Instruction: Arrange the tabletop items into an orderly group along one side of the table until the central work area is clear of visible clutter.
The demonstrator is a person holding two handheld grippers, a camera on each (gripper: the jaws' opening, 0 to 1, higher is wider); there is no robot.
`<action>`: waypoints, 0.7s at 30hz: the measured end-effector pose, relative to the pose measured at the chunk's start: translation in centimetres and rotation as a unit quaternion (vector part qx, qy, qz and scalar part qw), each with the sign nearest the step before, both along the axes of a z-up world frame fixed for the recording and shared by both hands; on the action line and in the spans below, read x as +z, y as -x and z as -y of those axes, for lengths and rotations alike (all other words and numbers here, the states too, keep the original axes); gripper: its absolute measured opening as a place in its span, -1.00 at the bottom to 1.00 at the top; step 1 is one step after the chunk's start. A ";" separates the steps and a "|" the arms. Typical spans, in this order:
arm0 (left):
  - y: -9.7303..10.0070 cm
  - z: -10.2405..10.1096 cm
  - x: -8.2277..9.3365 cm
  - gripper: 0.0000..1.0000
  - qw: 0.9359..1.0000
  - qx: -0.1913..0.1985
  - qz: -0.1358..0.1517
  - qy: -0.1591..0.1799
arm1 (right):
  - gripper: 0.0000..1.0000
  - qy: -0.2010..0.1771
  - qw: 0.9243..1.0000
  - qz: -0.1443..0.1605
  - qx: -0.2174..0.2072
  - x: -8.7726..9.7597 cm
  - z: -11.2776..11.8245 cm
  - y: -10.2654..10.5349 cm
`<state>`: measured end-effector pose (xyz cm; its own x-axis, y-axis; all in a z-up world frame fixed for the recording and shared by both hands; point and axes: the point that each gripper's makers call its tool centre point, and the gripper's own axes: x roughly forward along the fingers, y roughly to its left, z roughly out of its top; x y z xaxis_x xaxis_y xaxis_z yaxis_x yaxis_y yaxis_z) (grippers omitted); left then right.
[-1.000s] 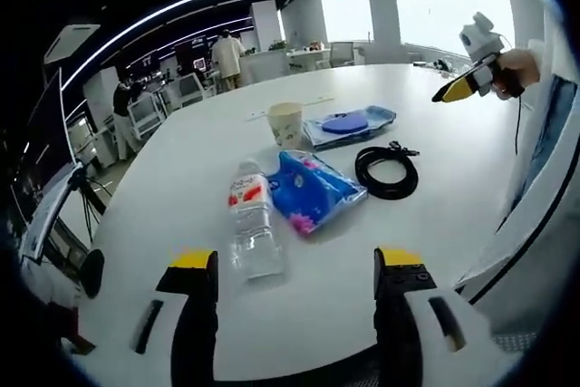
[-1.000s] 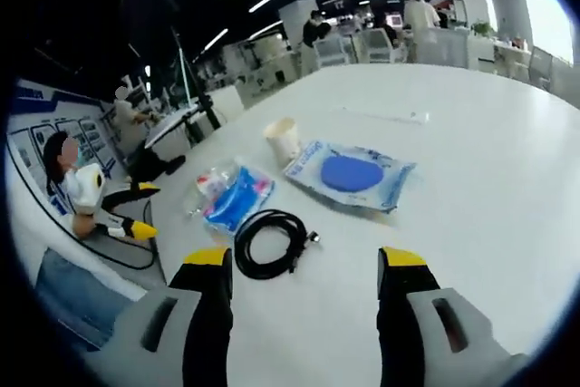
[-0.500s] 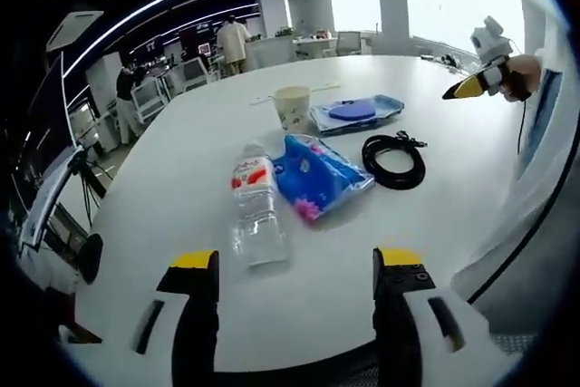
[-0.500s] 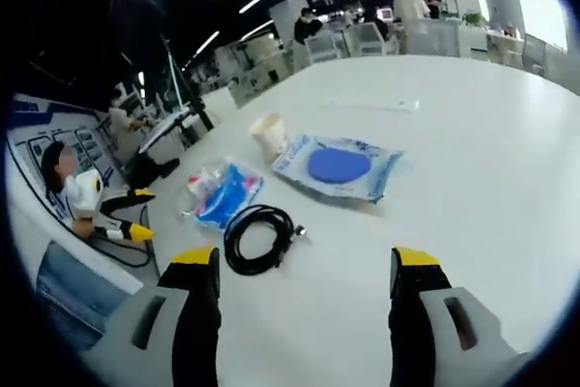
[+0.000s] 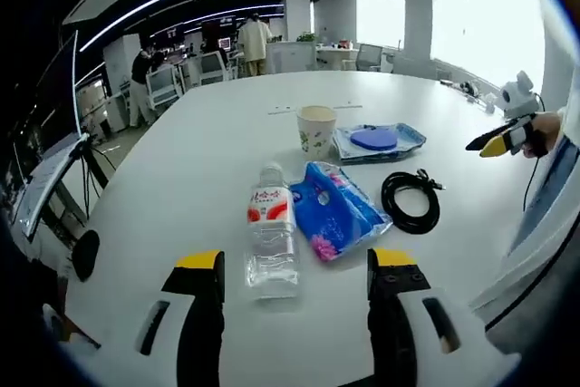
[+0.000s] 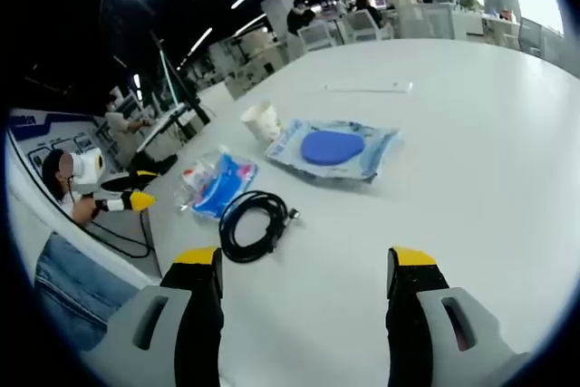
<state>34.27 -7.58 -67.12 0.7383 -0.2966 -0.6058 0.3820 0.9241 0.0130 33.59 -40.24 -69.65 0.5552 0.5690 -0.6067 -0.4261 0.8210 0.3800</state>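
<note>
In the left gripper view, the left tool (image 5: 292,269) is hovering over the white desk (image 5: 181,169) with jaws spread and gripping nothing. A water bottle (image 5: 271,232) is lying at 12 o'clock of it, touching a blue tissue pack (image 5: 337,210); a paper cup (image 5: 316,130) and a blue-disc pouch (image 5: 379,140) are sitting beyond, and a coiled black cable (image 5: 410,200) is lying at 2 o'clock. The right tool (image 6: 302,265) is likewise hanging open and empty, showing at 3 o'clock.

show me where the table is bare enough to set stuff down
Bare: the table right of the blue-disc packet, and beyond the paper cup. Crowded: water bottle, blue tissue pack and coiled black cable cluster together.
</note>
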 end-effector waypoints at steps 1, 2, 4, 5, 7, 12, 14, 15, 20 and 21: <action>-0.7 0.1 0.0 0.23 1.000 0.001 -0.006 0.007 | 0.45 -0.001 1.000 0.000 0.000 0.0 0.0 0.0; -1.3 0.2 -0.1 0.22 1.000 0.002 -0.011 0.012 | 0.44 -0.001 1.000 -0.001 -0.001 0.0 0.0 0.0; -2.3 0.6 -0.1 0.21 1.000 -0.002 -0.018 0.016 | 0.44 -0.002 1.000 -0.001 -0.003 0.0 0.2 0.0; -2.8 0.7 0.0 0.20 1.000 -0.005 -0.020 0.015 | 0.44 -0.002 1.000 -0.001 -0.005 -0.1 0.3 -0.1; -3.7 0.9 -0.4 0.14 0.999 -0.011 -0.043 0.009 | 0.43 -0.002 1.000 -0.001 -0.008 -0.1 0.5 -0.1; -6.0 1.9 -0.6 0.14 0.997 -0.011 -0.066 0.027 | 0.42 -0.001 1.000 -0.004 -0.015 -0.4 1.0 0.2; -6.8 1.9 -1.0 0.12 0.996 -0.010 -0.081 0.029 | 0.41 -0.001 1.000 -0.006 -0.017 -0.6 1.2 0.4; -6.9 1.9 -1.4 0.11 0.995 -0.012 -0.096 0.023 | 0.41 -0.001 1.000 -0.006 -0.018 -0.6 1.3 0.4; -8.1 2.2 -2.0 0.11 0.993 -0.022 -0.116 0.010 | 0.41 -0.001 1.000 -0.008 -0.023 -0.8 1.6 0.3; -8.4 2.3 -2.0 0.10 0.992 -0.023 -0.120 0.010 | 0.41 -0.001 1.000 -0.008 -0.024 -0.7 1.7 0.2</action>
